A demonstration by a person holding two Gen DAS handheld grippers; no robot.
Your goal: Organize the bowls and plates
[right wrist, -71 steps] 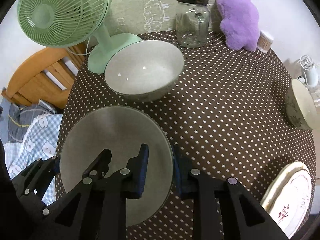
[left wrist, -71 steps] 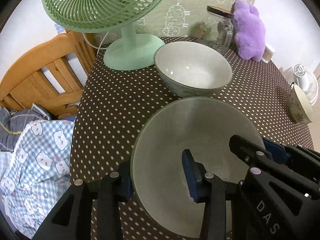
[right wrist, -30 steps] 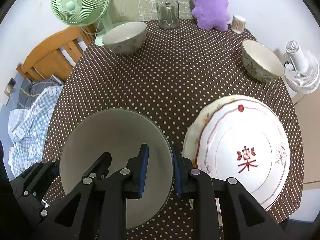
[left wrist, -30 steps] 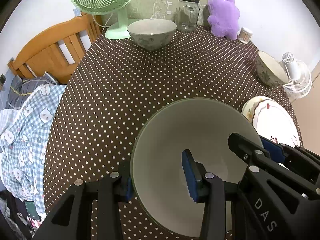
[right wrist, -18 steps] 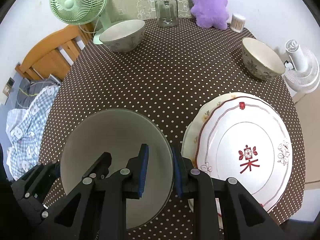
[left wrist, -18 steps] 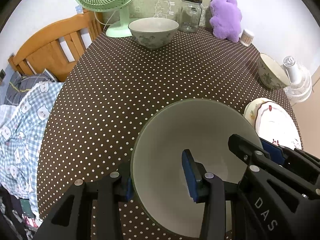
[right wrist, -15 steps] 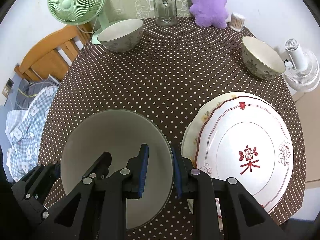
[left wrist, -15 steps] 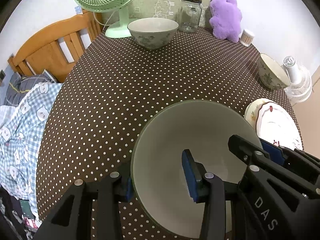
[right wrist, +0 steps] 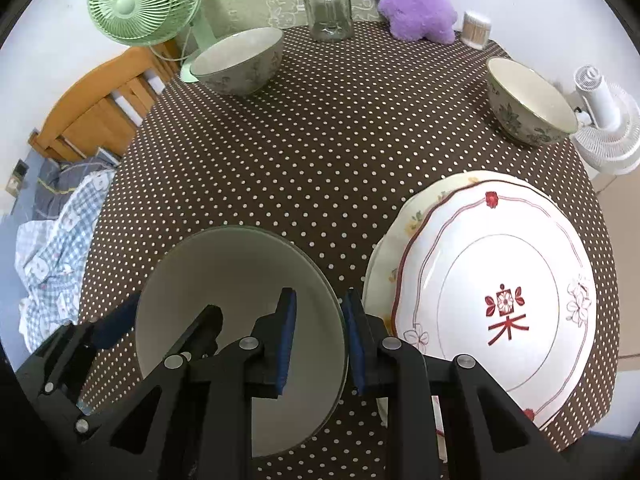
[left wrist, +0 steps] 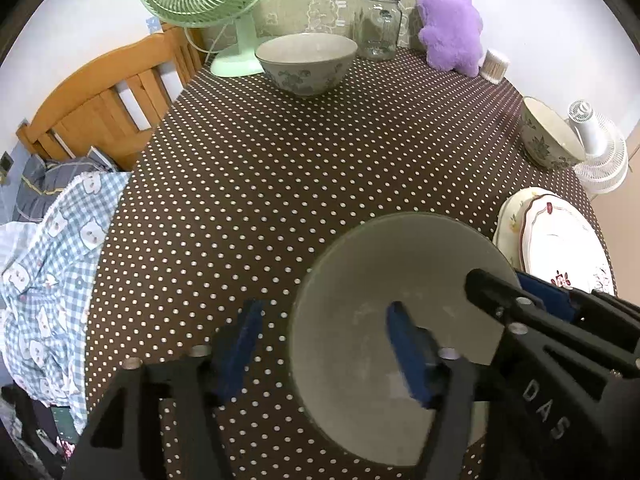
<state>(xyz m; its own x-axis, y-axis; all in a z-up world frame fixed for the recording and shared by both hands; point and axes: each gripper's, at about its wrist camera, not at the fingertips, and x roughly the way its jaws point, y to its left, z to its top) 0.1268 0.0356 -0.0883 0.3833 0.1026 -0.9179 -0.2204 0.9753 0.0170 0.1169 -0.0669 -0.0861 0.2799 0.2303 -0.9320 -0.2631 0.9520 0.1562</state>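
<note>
Opening its jaws, the left gripper (left wrist: 324, 350) has just released the grey bowl (right wrist: 240, 320), now resting on the dotted table (right wrist: 340, 140) beside the stacked plates (right wrist: 496, 292). Right gripper (right wrist: 318, 338) still pinches the bowl's rim, so placement looks nearly finished.

Your right gripper (left wrist: 532, 308) is showing the white letters "DAS" on its black arm, crossing the lower right of the left wrist view. The top plate (right wrist: 500, 296) beside you is displaying a red mark at its centre resembling a Chinese character beneath a small flower; you are seeing it too stylised to read with certainty. Nothing else is carrying legible writing.
</note>
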